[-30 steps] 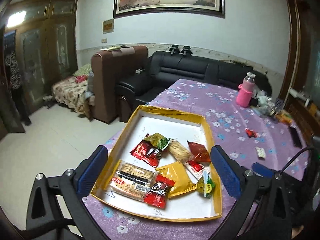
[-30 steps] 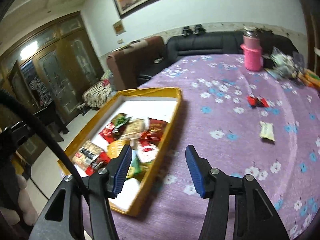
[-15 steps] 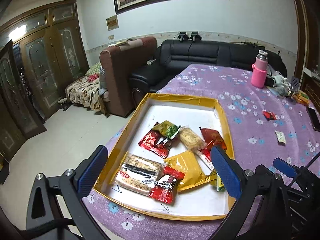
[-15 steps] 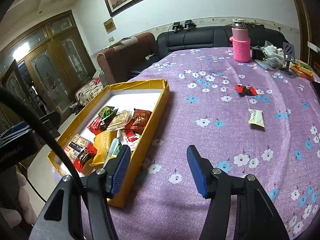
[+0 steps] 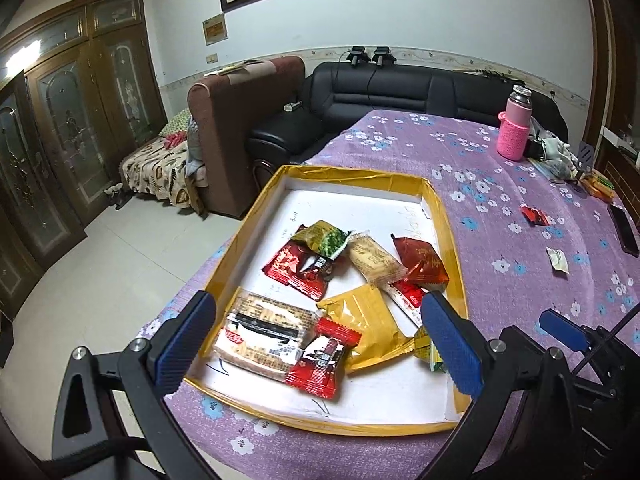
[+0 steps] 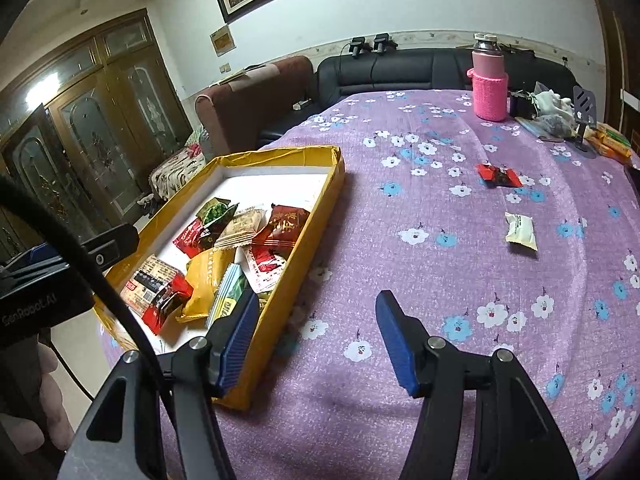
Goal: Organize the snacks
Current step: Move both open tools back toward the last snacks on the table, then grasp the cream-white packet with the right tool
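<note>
Glossy foil snack wrappers (image 5: 352,332) in matt yellow cardboard tray (image 5: 436,204); rough purple floral cloth tablecloth (image 6: 440,288), lower right.

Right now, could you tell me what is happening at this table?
A person is sorting snacks with two handheld tongs. Most packets already lie in the yellow tray. The left tongs hover open over it, holding nothing. The right tongs, jaws just opening, are empty above the tablecloth. A red packet and a white packet remain outside.
</note>
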